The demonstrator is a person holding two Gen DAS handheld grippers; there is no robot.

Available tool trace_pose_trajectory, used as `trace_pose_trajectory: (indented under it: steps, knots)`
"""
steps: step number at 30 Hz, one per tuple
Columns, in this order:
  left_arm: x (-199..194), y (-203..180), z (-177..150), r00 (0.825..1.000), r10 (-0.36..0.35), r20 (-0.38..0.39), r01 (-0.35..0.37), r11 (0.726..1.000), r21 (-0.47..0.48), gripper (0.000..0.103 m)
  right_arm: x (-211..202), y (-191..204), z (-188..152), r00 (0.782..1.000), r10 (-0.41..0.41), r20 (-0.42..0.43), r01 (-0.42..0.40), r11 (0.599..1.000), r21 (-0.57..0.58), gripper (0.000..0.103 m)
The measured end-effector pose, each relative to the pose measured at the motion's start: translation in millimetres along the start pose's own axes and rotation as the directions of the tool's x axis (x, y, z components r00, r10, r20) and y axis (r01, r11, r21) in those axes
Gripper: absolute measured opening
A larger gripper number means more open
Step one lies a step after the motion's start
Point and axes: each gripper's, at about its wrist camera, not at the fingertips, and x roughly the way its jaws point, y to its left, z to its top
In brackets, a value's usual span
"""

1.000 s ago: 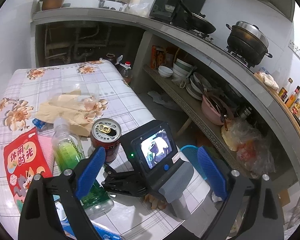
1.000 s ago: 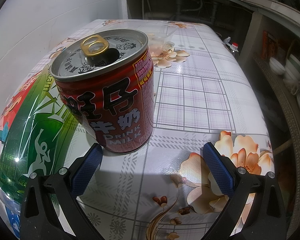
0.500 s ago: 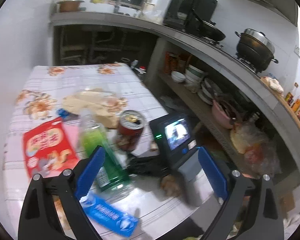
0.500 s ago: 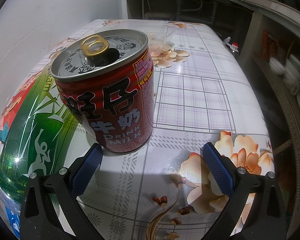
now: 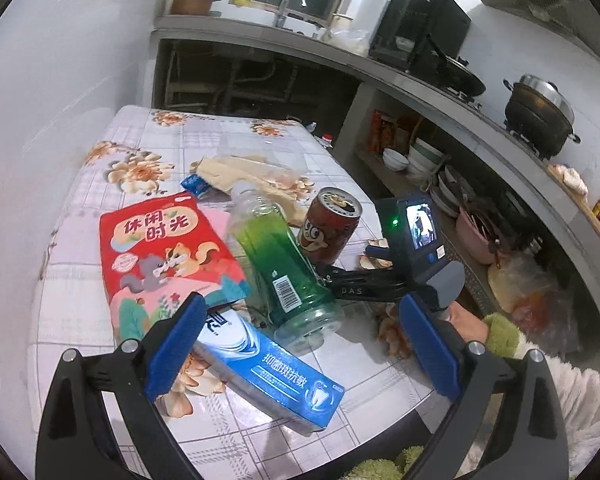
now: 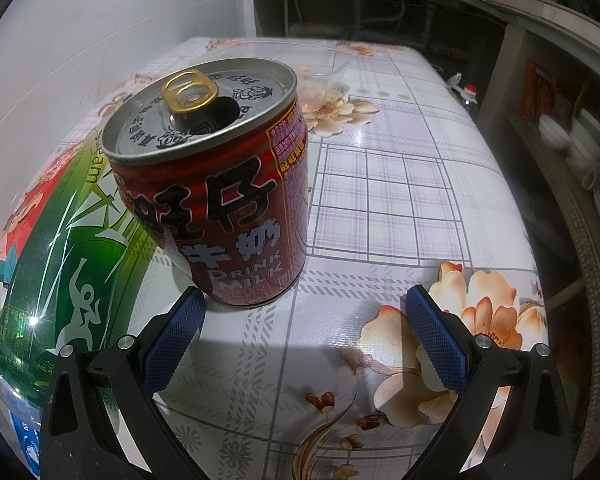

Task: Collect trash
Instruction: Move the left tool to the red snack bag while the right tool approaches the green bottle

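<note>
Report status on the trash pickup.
Both hand-held grippers open, empty. Right hand-held gripper facing upright red can. Green bottle lying against the can's left.

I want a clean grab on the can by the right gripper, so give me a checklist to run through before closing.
1. Right gripper open: ok.
2. Can upright on the table: ok.
3. Can centred between the jaws: not ok, it sits off to the left finger's side.
4. Bottle clear of the can: not ok, lying right beside it.
5. Can empty: cannot tell.
6. Left gripper out of the way: ok.
</note>
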Motion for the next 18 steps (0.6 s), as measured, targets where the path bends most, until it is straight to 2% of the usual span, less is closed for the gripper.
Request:
trace_pose_trajectory:
  steps: [1,2,6,9,11,13,14,17,18]
  knots:
    - [-2,2,-1,1.000,-0.002,0.004,0.002,1.000,-0.012,0.095,-1,-2,2,1.000,0.012,-0.028,-0.013,1.000,-0.019,0.096]
    - [-3,3,-1,1.000,-0.007,0.011,0.007,1.000,-0.019,0.095,-6,-4,2,1.000,0.008,-0.020,-0.009,1.000,-0.021,0.096]
    - [-6,7,-3,0.999,-0.006,0.032,0.007,1.000,-0.028,0.095,-47,-6,-15,0.996,-0.046,0.077,0.049,0.998,-0.036,0.096]
    - [-11,6,-5,0.998,0.016,0.058,-0.014,0.999,-0.033,0.095,-96,-2,-36,0.973,-0.112,0.203,0.120,0.992,-0.027,0.096]
    - [-15,3,-8,0.997,0.031,0.074,-0.028,0.999,-0.034,0.097,-143,4,-56,0.919,-0.174,0.355,0.186,0.983,0.001,0.096]
    - [-19,-1,-13,0.995,0.035,0.095,-0.032,0.999,-0.031,0.097,-180,9,-79,0.842,-0.243,0.481,0.243,0.968,0.063,0.096]
    - [-20,-2,-15,0.995,0.031,0.099,-0.028,0.999,-0.029,0.097,-190,10,-88,0.828,-0.246,0.504,0.231,0.968,0.093,0.096]
    - [-21,-6,-23,0.995,0.020,0.094,-0.017,1.000,-0.024,0.097,-200,13,-103,0.860,-0.177,0.479,0.144,0.984,0.105,0.096]
    - [-21,-6,-26,0.996,0.022,0.090,-0.020,1.000,-0.024,0.097,-205,15,-108,0.862,-0.171,0.477,0.134,0.985,0.111,0.096]
